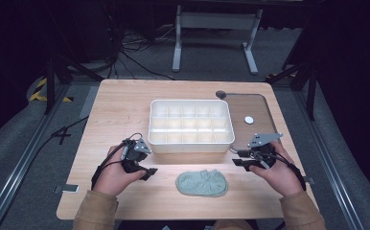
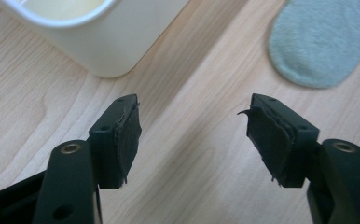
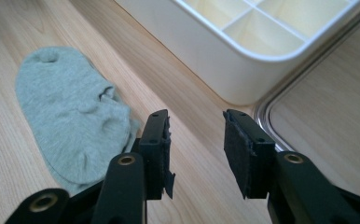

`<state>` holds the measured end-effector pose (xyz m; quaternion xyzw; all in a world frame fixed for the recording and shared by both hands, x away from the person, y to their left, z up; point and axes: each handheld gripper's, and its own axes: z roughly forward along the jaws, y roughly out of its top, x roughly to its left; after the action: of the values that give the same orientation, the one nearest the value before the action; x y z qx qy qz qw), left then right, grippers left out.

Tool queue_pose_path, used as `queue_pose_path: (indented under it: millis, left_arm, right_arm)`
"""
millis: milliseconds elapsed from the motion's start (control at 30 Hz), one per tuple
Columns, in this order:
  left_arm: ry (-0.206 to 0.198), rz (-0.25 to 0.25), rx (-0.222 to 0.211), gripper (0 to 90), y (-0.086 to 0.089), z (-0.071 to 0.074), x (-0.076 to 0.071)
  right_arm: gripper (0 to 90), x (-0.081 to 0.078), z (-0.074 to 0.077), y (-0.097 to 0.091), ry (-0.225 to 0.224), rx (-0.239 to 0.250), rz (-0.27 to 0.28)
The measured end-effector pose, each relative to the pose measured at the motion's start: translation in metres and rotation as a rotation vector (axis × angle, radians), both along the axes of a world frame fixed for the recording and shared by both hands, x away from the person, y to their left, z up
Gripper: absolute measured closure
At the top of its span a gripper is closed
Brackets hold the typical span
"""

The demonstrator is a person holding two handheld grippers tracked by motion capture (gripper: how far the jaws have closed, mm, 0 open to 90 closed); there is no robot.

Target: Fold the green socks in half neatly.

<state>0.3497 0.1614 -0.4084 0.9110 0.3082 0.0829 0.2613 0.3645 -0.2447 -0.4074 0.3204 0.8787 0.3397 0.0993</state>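
Squarely between both tongs, sock [image 1: 202, 183]

Light wooden table [image 1: 121, 110], rectangular, grain running lengthwise. Resting directly on it: a white compartmented organiser box [image 1: 191, 125] at centre, beyond the fingertips of both grippers; a flat wood-faced tray with a metal rim [image 1: 262, 103] touching the box's right side, bearing a small white disc [image 1: 248, 120]; and a crumpled grey-green sock [image 1: 202, 183] near the front edge, between the two sets of fingers, apart from both.
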Motion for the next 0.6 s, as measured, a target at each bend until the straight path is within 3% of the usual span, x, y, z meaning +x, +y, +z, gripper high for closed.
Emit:
queue_pose_path:
  millis: [133,200,233,267,333,500,600]
  left_arm:
    - [-0.036,0.001,-0.007,33.4,-0.004,0.009,-0.006]
    - [0.004,-0.033,-0.009,44.5,-0.004,0.011,-0.007]
    - [0.033,-0.057,-0.034,52.1,-0.004,0.013,-0.007]
    - [0.033,-0.057,-0.034,59.7,-0.004,0.013,-0.007]
    - [0.044,-0.074,-0.052,63.1,-0.007,0.015,-0.009]
    - [0.027,-0.129,-0.044,63.0,-0.016,0.022,-0.015]
    - [0.054,-0.174,-0.007,60.1,-0.023,0.02,-0.02]
  right_arm:
    - [64.5,-0.003,-0.001,-0.001,0.018,-0.034,-0.022]
    - [66.2,-0.004,0.0,0.001,0.029,-0.008,-0.027]
    - [66.2,-0.004,0.001,0.002,0.046,0.003,-0.036]
    - [66.2,-0.004,0.001,0.002,0.046,0.003,-0.036]
    - [63.4,-0.006,-0.003,0.01,0.047,0.009,-0.004]
    - [63.5,-0.01,-0.005,0.026,0.062,0.034,0.024]
    - [66.6,-0.013,-0.003,0.034,0.072,0.043,0.055]
